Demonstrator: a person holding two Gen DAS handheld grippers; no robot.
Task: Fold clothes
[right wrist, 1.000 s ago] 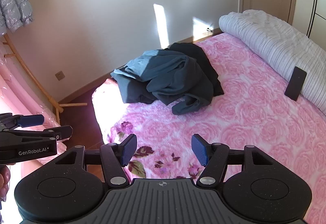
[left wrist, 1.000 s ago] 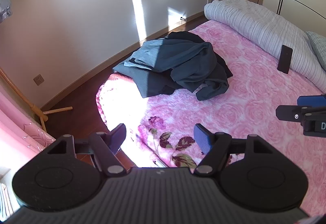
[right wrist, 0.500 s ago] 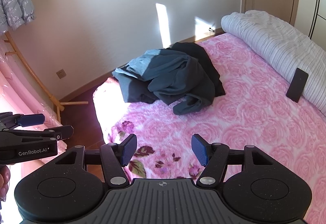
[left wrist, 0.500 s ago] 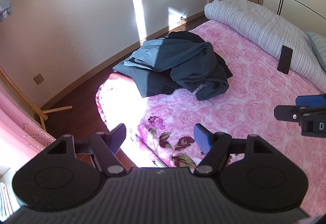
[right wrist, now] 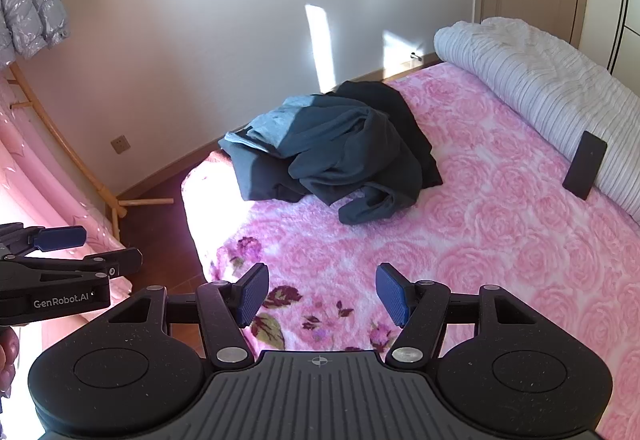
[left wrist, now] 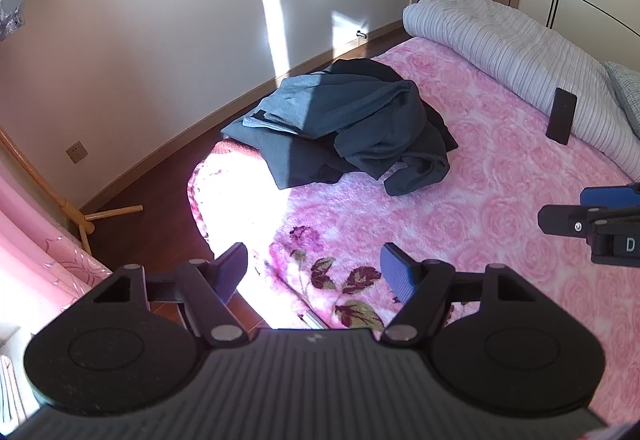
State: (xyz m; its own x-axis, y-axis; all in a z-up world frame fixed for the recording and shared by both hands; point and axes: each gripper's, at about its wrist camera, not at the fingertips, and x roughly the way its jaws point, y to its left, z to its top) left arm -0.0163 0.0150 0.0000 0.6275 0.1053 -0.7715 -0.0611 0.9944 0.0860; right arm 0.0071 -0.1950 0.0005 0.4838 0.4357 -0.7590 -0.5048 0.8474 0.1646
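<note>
A crumpled pile of dark grey-blue clothes (left wrist: 348,128) lies at the far corner of the pink rose-patterned bed (left wrist: 500,240); it also shows in the right wrist view (right wrist: 336,156). My left gripper (left wrist: 314,272) is open and empty, held above the near corner of the bed, well short of the pile. My right gripper (right wrist: 322,294) is open and empty, above the bed's near edge. Each gripper shows at the edge of the other's view: the right one (left wrist: 592,216), the left one (right wrist: 76,252).
A rolled striped duvet (right wrist: 540,88) lies along the bed's right side with a black phone (right wrist: 585,165) leaning on it. A wooden rack (right wrist: 80,168) and pink curtain (right wrist: 36,196) stand left, dark wood floor (left wrist: 160,208) between bed and wall.
Both grippers have drifted very slightly; the view of the bed and clothes pile is nearly the same. Both stay open and empty.
</note>
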